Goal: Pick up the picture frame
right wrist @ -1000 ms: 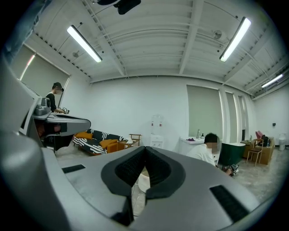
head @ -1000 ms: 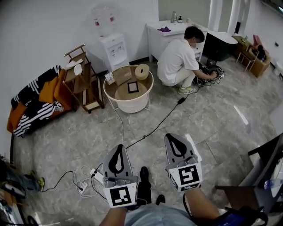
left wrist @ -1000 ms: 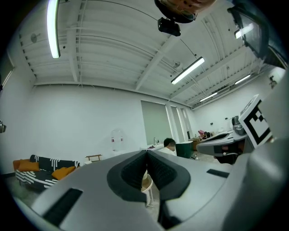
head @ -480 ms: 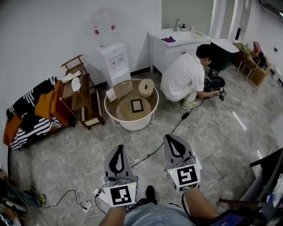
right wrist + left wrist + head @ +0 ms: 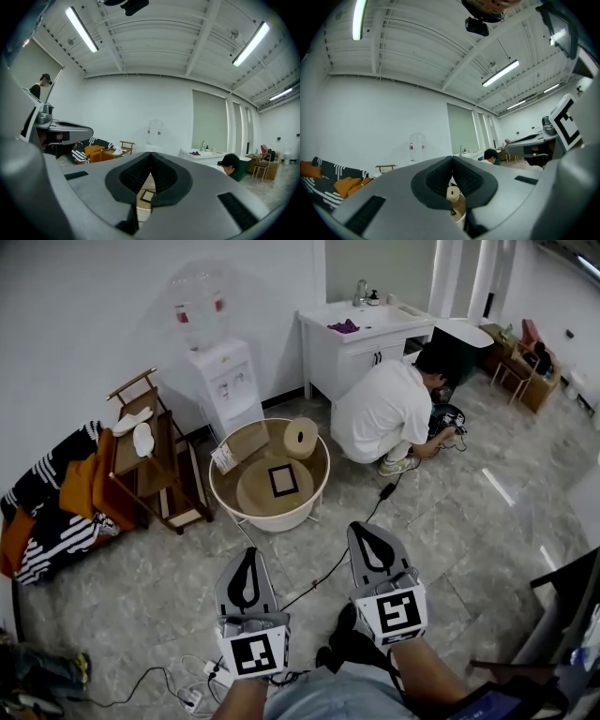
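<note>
The small black square picture frame [image 5: 282,481] is seen lying flat near the middle of the round wooden table with a raised white rim [image 5: 270,519], well apart from both tools and across a stretch of grey tiled floor [image 5: 469,521]. It is probably laid face up there so that it can be reached from above, with the rim keeping the table's contents from sliding off. The left gripper [image 5: 247,563] and the right gripper [image 5: 367,545] are held low and close to the body, side by side and pointed towards the table. This is judged to be a carrying posture for the approach, not a reach. In each gripper view the two jaws are pressed together at their tips with nothing between them, which fits an object not yet within reach. The frame [image 5: 146,195] shows beneath the right gripper's closed jaws, which suggests that this tool is already lined up on it. On the table one frame, one beige cardboard roll [image 5: 301,438], one tilted brown board [image 5: 246,441] and one small printed card [image 5: 223,458] are counted. Two grippers are counted, and one crouching person in a white shirt [image 5: 384,409] beyond the table. A black cable [image 5: 349,542] is trailed across the floor between the grippers and the table and may need to be stepped over.
</note>
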Demonstrator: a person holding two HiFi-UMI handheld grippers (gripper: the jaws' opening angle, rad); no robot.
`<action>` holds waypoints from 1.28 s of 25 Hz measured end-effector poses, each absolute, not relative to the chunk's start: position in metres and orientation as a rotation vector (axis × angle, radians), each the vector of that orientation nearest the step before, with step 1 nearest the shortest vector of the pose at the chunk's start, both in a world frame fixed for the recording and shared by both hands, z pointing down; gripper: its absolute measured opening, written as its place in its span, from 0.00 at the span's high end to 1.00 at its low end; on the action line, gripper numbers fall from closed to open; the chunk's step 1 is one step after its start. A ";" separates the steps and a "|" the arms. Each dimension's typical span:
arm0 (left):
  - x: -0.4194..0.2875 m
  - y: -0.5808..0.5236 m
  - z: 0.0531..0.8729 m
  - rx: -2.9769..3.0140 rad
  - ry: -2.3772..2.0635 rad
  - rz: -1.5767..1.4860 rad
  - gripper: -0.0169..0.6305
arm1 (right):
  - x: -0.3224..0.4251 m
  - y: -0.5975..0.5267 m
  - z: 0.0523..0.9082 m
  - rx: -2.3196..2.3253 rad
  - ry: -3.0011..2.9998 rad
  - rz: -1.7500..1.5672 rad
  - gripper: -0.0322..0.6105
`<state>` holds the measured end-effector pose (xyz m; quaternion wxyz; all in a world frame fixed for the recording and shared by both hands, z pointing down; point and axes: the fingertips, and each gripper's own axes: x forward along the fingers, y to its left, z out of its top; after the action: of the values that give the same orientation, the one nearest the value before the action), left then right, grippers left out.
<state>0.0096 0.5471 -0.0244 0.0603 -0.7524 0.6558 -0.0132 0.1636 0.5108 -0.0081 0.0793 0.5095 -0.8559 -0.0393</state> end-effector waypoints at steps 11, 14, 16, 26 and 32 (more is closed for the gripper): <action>0.021 0.395 0.023 -2.368 1.953 -0.139 0.95 | 0.170 0.366 0.038 1.570 -2.540 -0.071 0.93; 0.025 0.341 0.024 -2.371 1.946 -0.158 0.95 | 0.169 0.316 0.050 1.559 -2.532 0.006 0.93; 0.023 0.309 0.018 -2.352 1.949 -0.167 0.95 | 0.164 0.284 0.051 1.543 -2.540 0.037 0.93; -0.014 0.211 -0.010 -2.264 2.027 -0.139 0.95 | 0.134 0.174 0.022 1.457 -2.593 -0.020 0.93; -0.040 0.159 0.002 -2.263 2.056 -0.137 0.95 | 0.111 0.117 0.031 1.456 -2.604 -0.033 0.93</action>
<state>-0.0401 0.1592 0.0021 0.0408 -0.7388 0.6712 -0.0449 0.1111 0.1173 0.0312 0.0789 0.4863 -0.8701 -0.0111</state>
